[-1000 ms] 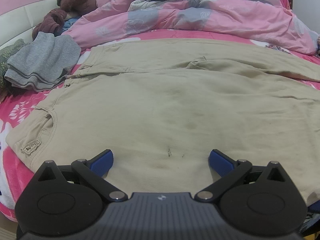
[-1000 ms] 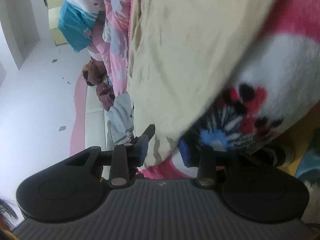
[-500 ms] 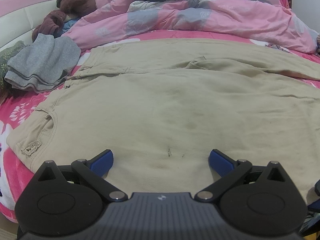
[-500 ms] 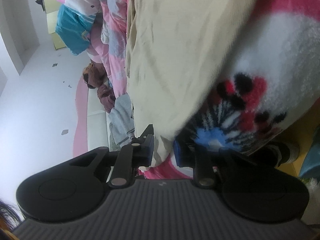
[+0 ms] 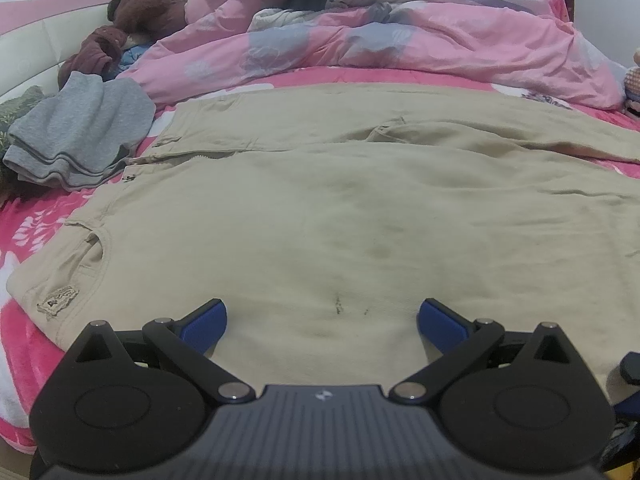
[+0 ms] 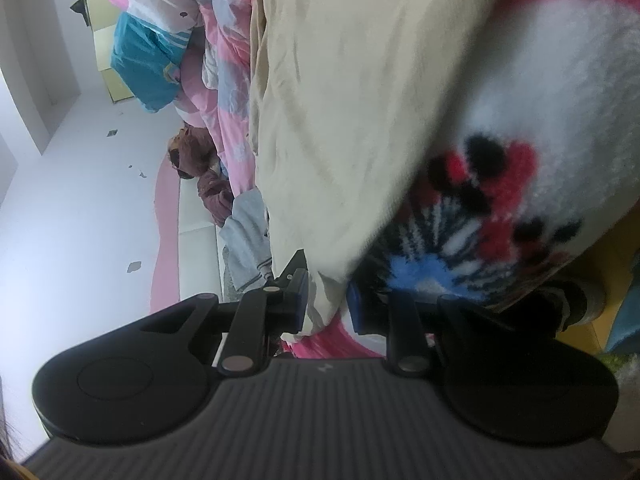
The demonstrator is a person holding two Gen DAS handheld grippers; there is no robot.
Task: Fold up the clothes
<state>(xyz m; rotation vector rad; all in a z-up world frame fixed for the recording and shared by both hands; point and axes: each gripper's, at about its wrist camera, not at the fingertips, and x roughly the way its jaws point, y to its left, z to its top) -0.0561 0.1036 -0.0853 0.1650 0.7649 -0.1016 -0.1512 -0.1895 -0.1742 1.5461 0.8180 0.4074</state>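
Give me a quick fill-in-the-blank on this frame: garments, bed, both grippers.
1. The trousers spread flat on the bed are ____ in colour.
2. The left gripper hovers over them with its jaws ____.
3. The right gripper has trouser ____ between its blue pads.
4. The folded garment beside the waistband is ____.

Missing words: beige; open; fabric; grey

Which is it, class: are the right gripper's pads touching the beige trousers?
Touching. The right wrist view shows the right gripper with both blue pads pinching the trousers' edge, no gap visible.
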